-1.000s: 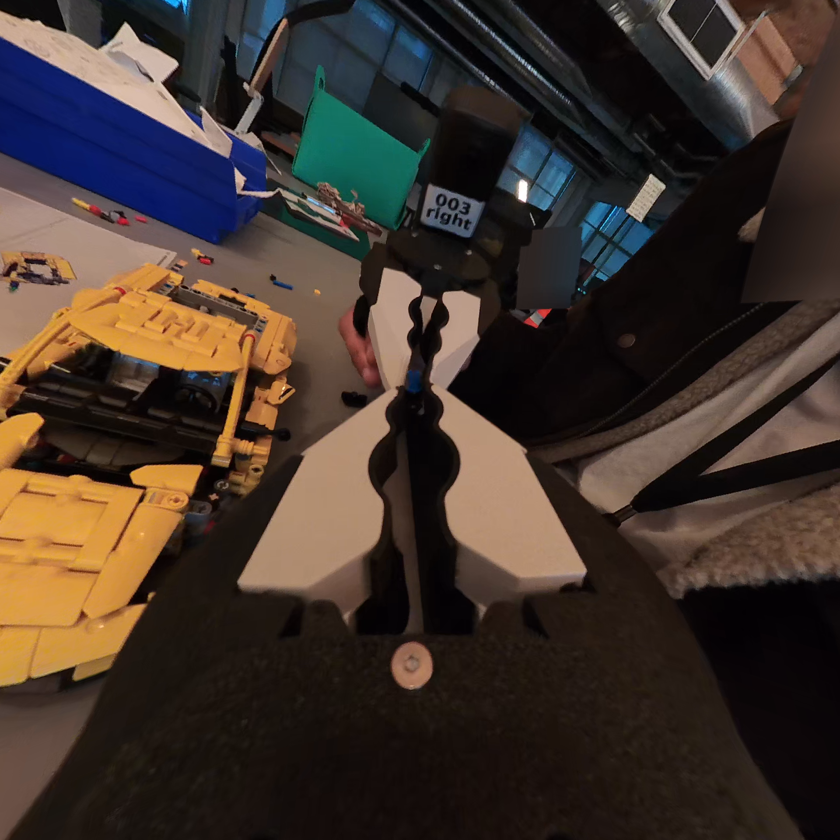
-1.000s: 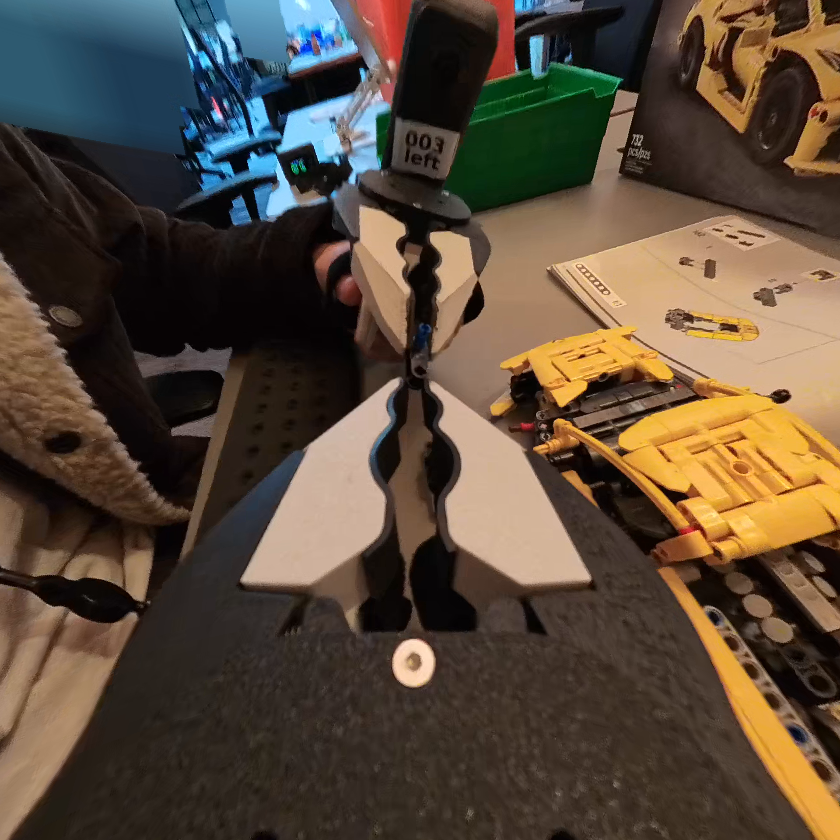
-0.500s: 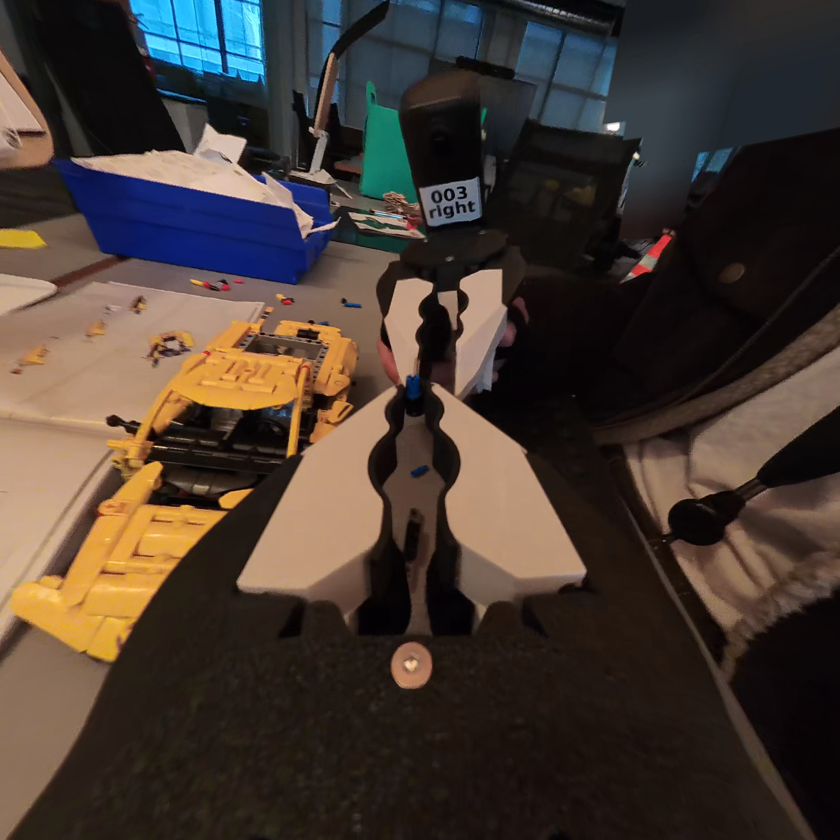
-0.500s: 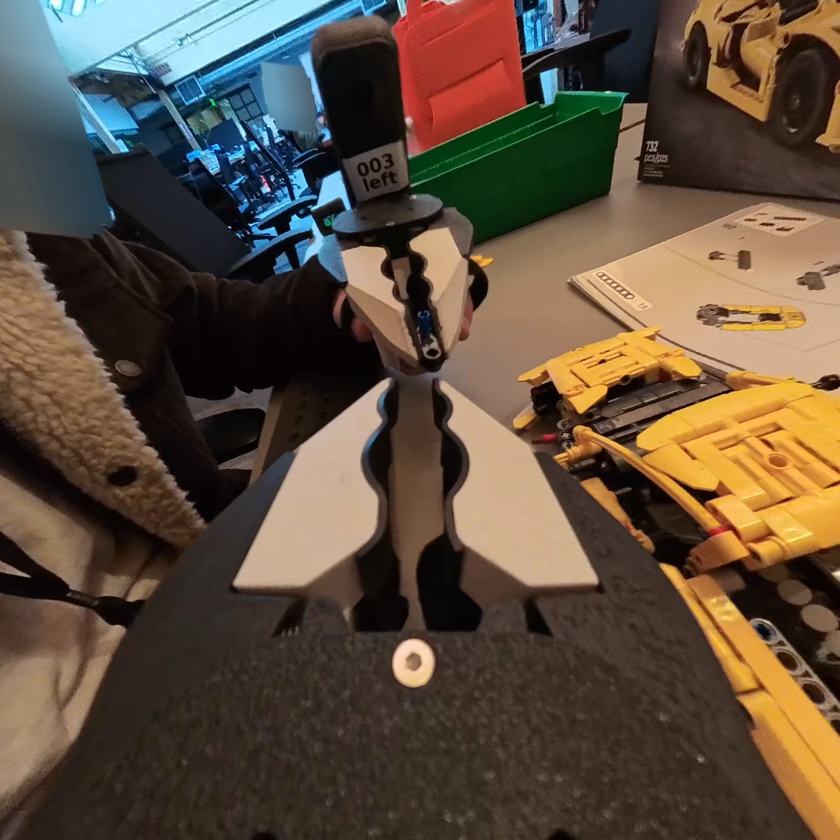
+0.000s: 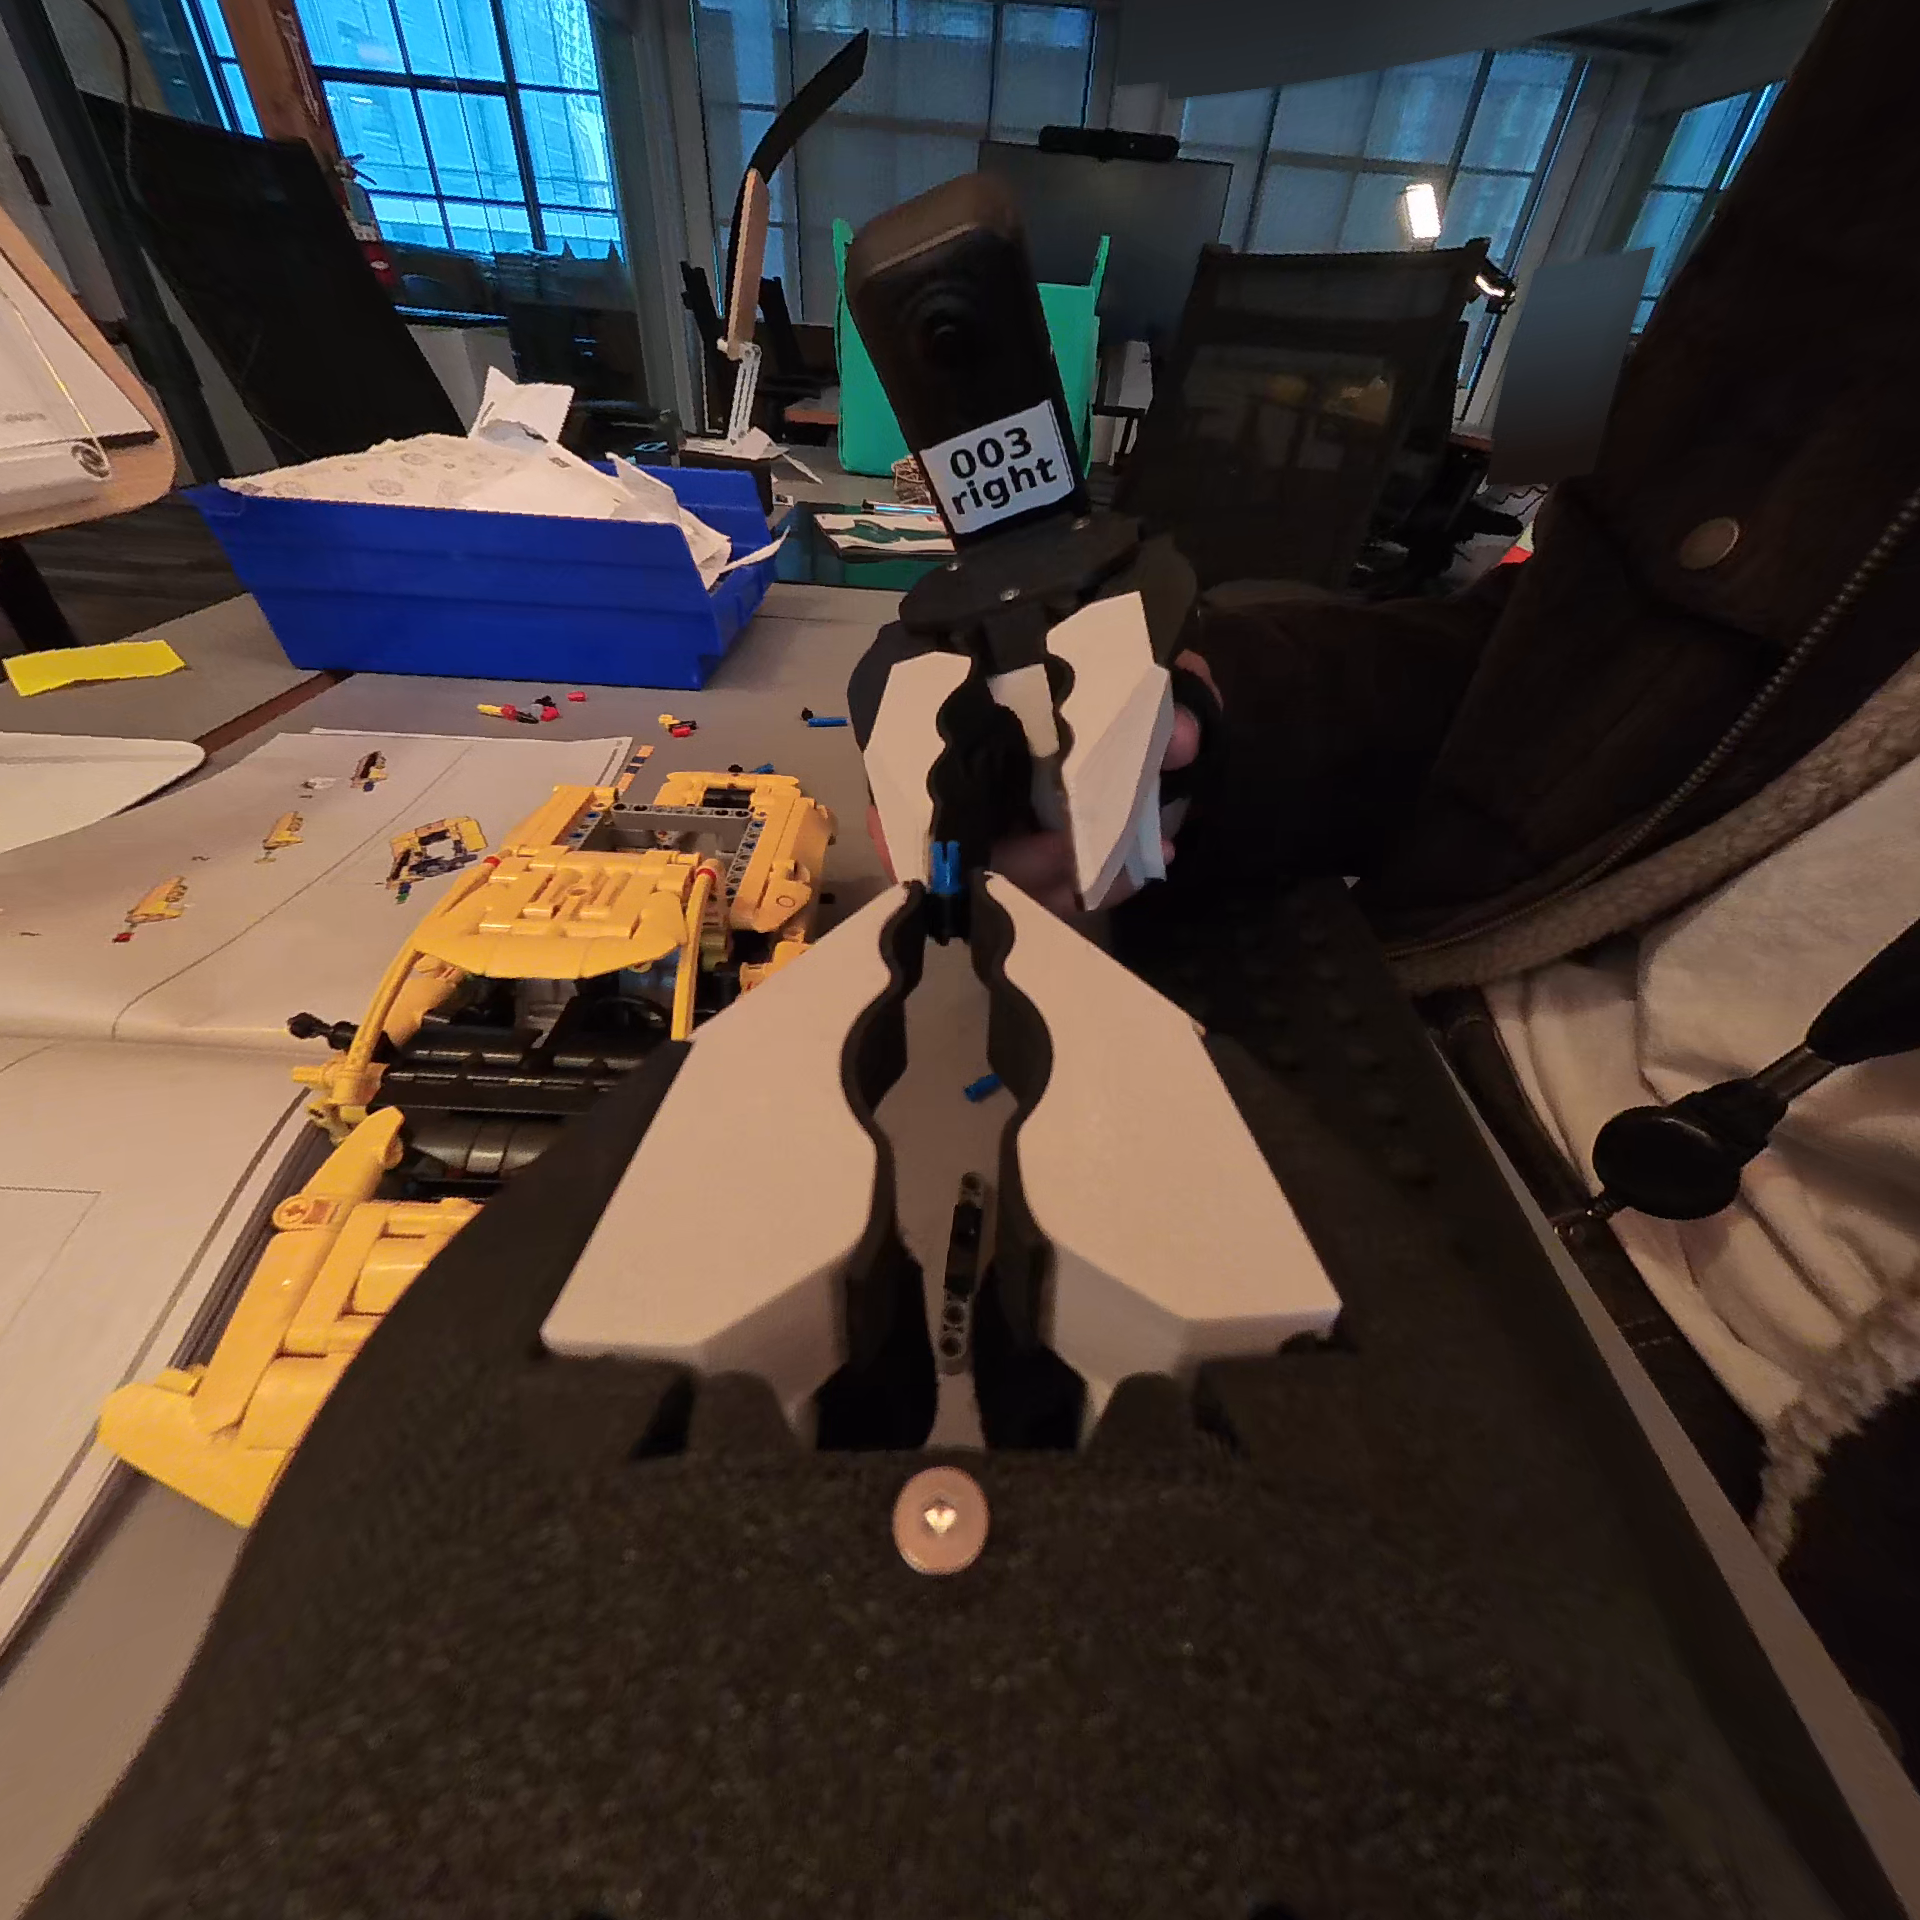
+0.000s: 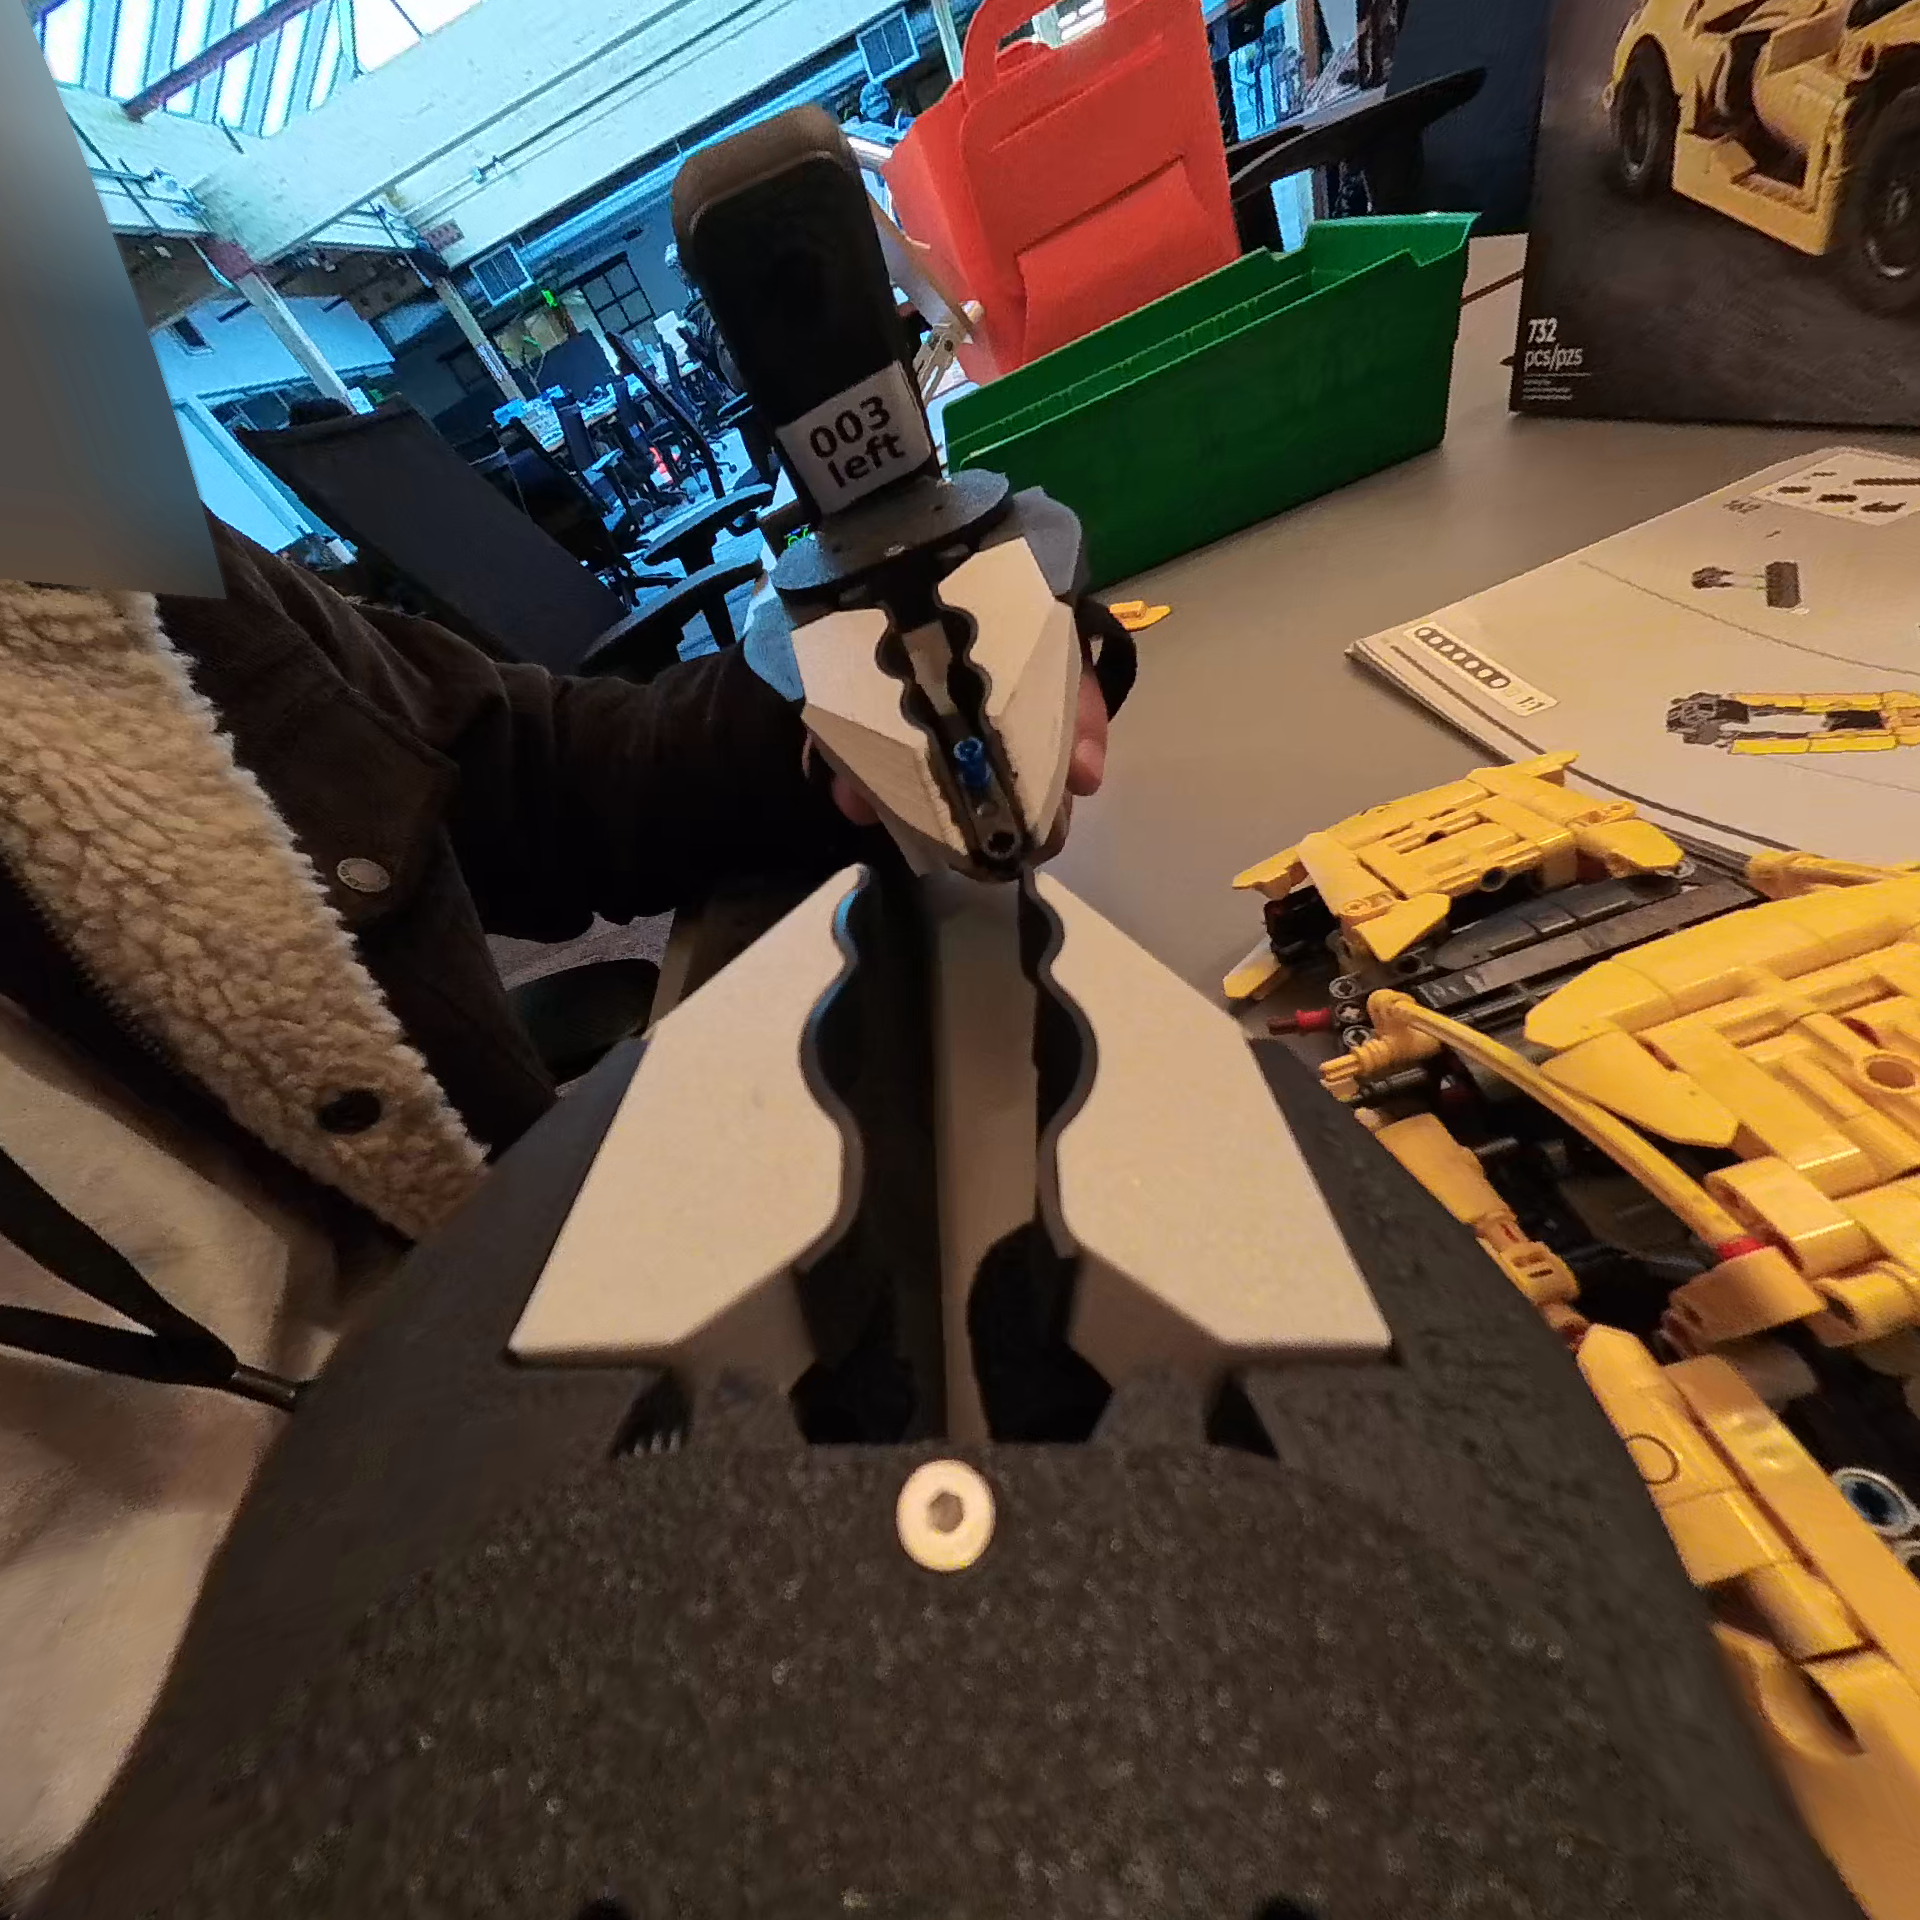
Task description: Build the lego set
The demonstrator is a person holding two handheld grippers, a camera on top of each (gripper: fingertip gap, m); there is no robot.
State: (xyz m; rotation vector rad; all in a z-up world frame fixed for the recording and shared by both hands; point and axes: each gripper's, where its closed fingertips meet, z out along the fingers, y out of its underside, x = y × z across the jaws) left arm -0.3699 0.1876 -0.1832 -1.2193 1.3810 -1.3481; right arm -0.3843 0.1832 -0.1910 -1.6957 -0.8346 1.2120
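My left gripper (image 5: 943, 896) is shut on a short black beam (image 6: 987, 805) with a blue pin (image 5: 943, 864) stuck in it, and holds it up in the air. In the right wrist view the left gripper (image 6: 995, 854) points at me just past my right gripper (image 6: 951, 883), which is open and empty, with its jaws a little apart. The right gripper's white fingers (image 5: 1112, 748) stand spread just behind the pin. The half-built yellow car (image 5: 582, 935) lies on the table to the left of both grippers and shows in the right wrist view (image 6: 1662, 1039).
Open instruction booklets (image 5: 208, 883) (image 6: 1662, 623) lie under and behind the car. A blue bin (image 5: 468, 592) of paper, a green bin (image 6: 1247, 384), a red bag (image 6: 1070, 208) and the set's box (image 6: 1714, 208) stand behind. Loose pieces (image 5: 540, 712) lie scattered. A black beam (image 5: 961, 1268) lies below my left fingers. The tips of both grippers are at nearly the same place.
My right gripper was shut tip to tip against the left one at the pin. It has opened and drawn back slightly. The left gripper still holds the beam and has tilted level.
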